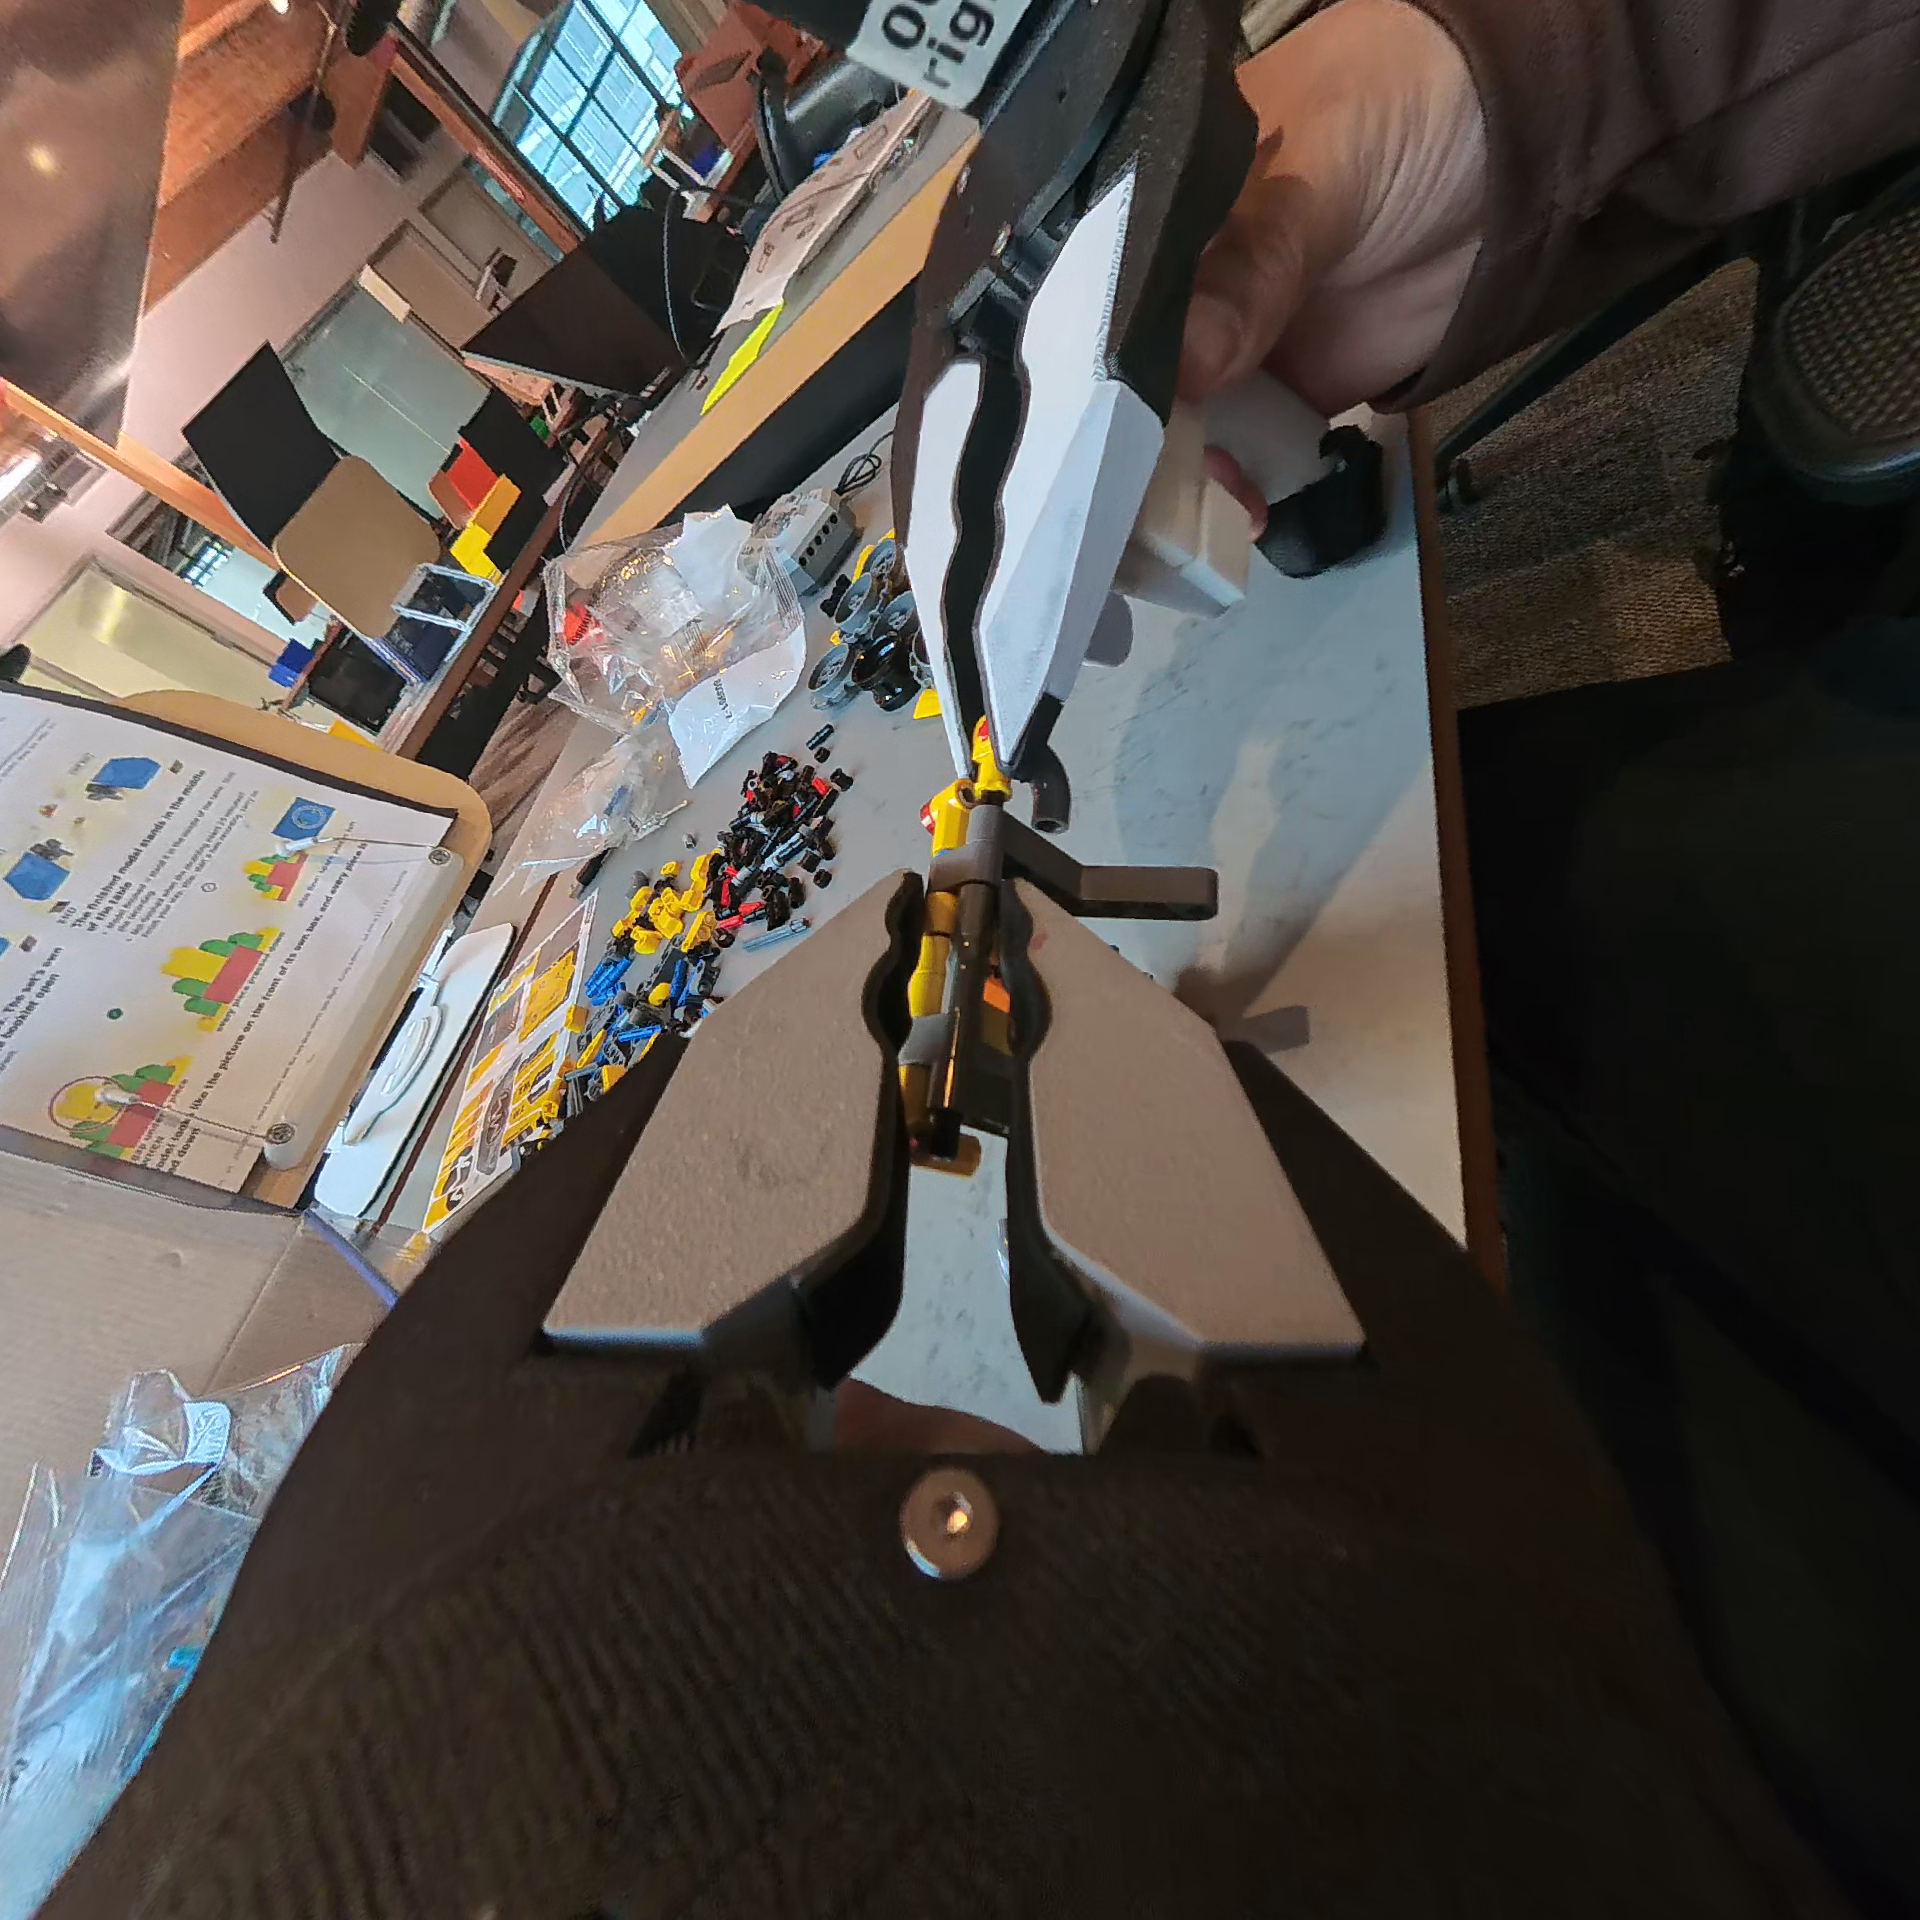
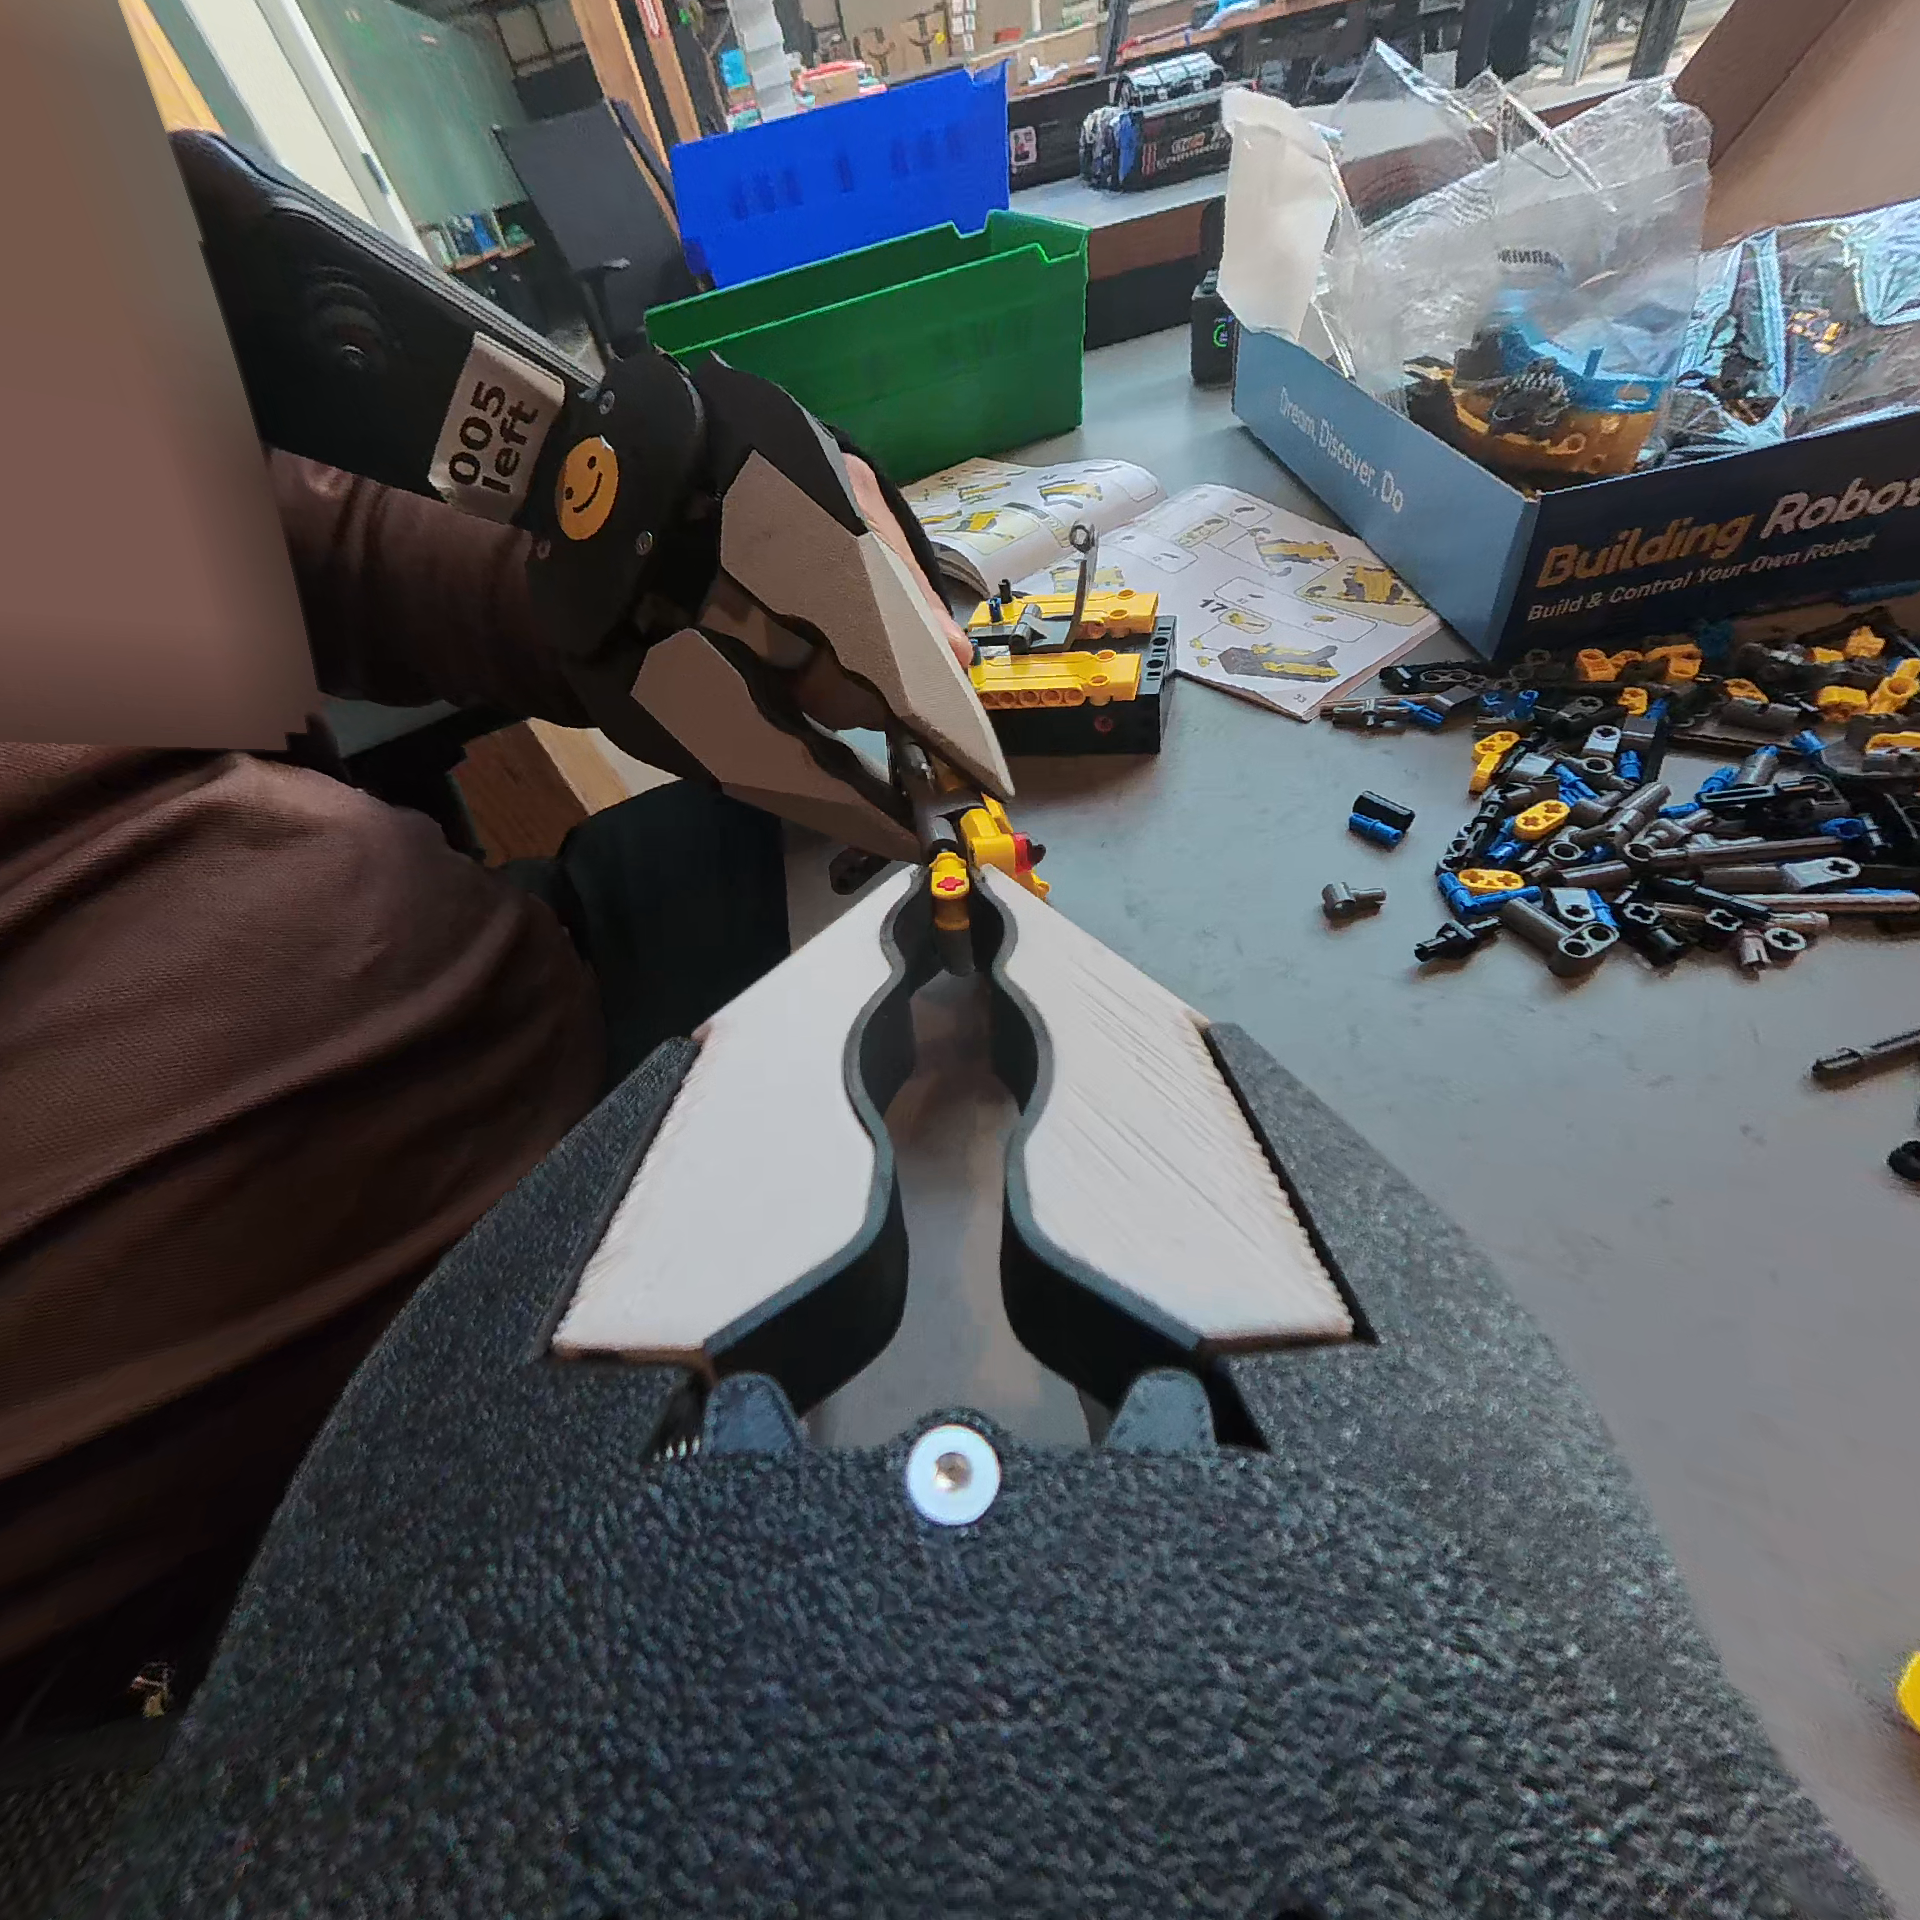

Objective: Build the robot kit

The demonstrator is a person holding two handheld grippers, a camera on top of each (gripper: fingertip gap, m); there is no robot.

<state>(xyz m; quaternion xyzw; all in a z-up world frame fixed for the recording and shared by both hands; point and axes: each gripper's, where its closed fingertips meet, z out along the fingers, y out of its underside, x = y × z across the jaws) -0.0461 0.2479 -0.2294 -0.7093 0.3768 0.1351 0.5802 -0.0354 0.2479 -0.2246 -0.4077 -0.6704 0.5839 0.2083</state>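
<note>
A small yellow, grey and black brick assembly [image 1: 928, 961] is held above the grey table between both grippers. My left gripper [image 1: 961, 899] is shut on its lower part; the piece runs down between the jaws. My right gripper [image 1: 992, 764] comes in from above and pinches the yellow top end. In the right wrist view my right gripper [image 2: 951, 883] is shut on a yellow piece with a red cross axle, part of the same assembly [image 2: 987, 836]. The left gripper [image 2: 961, 816] meets it from the upper left, tip to tip. A hand holds each gripper.
A pile of loose small parts [image 2: 1662, 831] lies on the table to the right, also in the left wrist view [image 1: 727, 904]. A part-built yellow and black model [image 2: 1081, 665] sits on an open booklet [image 2: 1247, 582]. A cardboard box [image 2: 1558, 520], green bin [image 2: 914, 322], plastic bags [image 1: 675, 613] and wheels [image 1: 873, 644] stand farther off. The grippers are tip to tip, or close to it.
</note>
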